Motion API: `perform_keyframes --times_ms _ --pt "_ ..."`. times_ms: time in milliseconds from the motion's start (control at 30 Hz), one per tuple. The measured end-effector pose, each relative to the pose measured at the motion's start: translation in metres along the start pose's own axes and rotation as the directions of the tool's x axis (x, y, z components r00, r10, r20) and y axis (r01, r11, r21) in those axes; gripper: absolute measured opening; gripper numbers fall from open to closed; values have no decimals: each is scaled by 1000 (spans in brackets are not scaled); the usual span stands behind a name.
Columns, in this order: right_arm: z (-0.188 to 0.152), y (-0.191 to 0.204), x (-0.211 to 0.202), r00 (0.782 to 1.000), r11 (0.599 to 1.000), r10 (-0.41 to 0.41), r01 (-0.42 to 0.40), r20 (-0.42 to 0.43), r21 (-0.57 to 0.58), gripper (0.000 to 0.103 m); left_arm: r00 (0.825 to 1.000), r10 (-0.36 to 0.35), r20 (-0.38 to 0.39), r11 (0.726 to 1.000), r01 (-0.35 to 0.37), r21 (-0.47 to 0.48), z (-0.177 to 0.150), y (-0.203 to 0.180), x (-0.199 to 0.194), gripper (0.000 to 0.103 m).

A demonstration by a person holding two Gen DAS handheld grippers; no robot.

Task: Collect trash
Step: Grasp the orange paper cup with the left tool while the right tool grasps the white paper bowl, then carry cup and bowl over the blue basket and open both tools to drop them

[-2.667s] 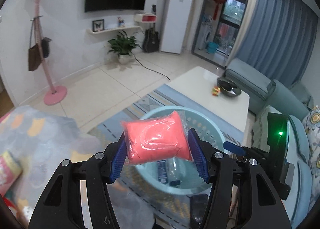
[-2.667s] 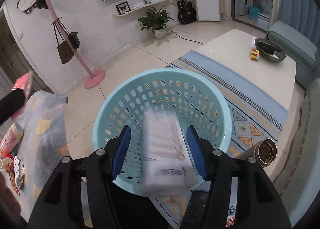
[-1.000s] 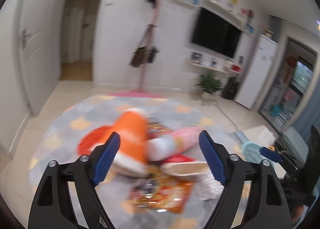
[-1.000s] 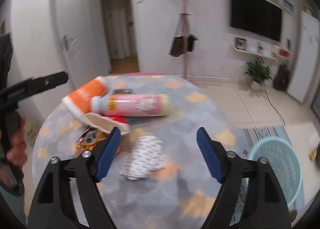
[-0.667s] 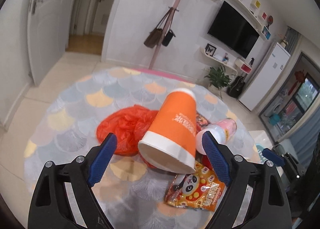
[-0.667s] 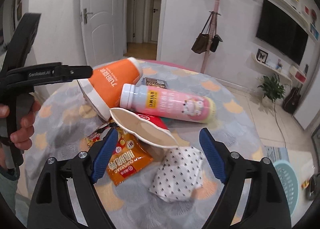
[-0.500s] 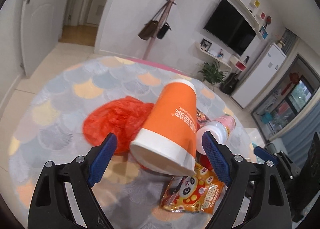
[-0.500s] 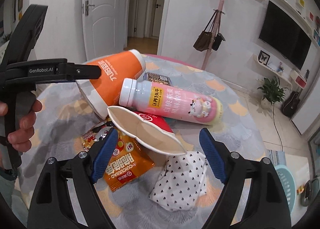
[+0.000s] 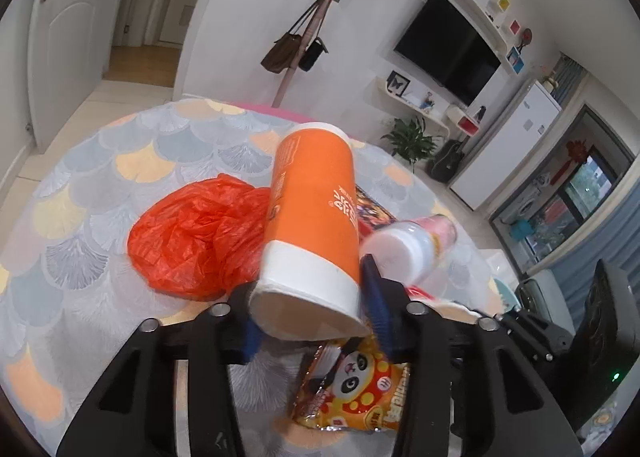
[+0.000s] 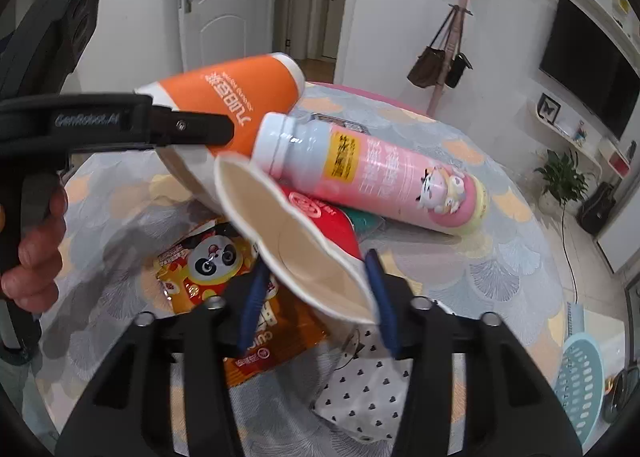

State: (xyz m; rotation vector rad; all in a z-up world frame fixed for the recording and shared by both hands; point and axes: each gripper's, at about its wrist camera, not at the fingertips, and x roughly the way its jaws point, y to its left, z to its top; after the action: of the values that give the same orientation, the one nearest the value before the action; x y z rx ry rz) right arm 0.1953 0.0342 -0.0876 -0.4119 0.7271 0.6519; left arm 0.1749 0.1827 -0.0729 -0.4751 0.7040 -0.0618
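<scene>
On a round table (image 9: 100,161) lies a pile of trash. My left gripper (image 9: 310,317) is shut on the open rim end of a large orange paper cup (image 9: 316,217), which also shows in the right wrist view (image 10: 236,97). My right gripper (image 10: 316,297) is shut on the rim of a squashed red paper cup (image 10: 296,233). A pink bottle with a white cap (image 10: 372,173) lies behind it and also shows in the left wrist view (image 9: 408,249). A red plastic bag (image 9: 196,233) lies left of the orange cup.
A panda snack packet (image 10: 216,269) and a dotted white wrapper (image 10: 364,393) lie at the table's near side. The light blue basket (image 10: 580,377) stands on the floor at the far right. A coat stand with bags (image 9: 304,45) is behind the table.
Both grippers have moved in on the pile and closed: the left around the orange cup's rim, the right around the squashed red cup's rim. Half a second ago both were wide open.
</scene>
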Motion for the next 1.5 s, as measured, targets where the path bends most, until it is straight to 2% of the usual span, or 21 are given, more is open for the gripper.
perform_keyframes --times_ms 333,500,667,900,1000,1200,1367,1500 --pt "0 -6 -41 992 998 21 -28 121 57 34 994 -24 110 999 19 44 1 -18 -42 39" --pt "-5 -20 -73 983 993 -7 -14 183 116 34 987 -62 150 994 48 100 3 -43 -65 39" --pt "-13 -46 -102 974 979 -80 36 212 201 34 981 -127 149 982 103 159 -2 -77 -70 39" --pt "-41 -98 -135 957 936 -198 121 212 332 34 973 -211 95 944 178 278 -14 -141 -54 39" --pt "-57 -124 -149 946 908 -253 159 203 389 34 969 -241 60 923 210 321 -20 -171 -41 39" --pt "-101 -181 -174 925 823 -346 217 159 525 34 957 -291 -21 875 275 398 -33 -231 -12 39" --pt "-145 -232 -185 907 714 -413 266 82 647 34 942 -319 -102 832 330 446 -45 -283 22 39" --pt "-178 -264 -182 902 631 -431 298 4 716 34 933 -323 -156 805 358 473 -54 -317 48 39"
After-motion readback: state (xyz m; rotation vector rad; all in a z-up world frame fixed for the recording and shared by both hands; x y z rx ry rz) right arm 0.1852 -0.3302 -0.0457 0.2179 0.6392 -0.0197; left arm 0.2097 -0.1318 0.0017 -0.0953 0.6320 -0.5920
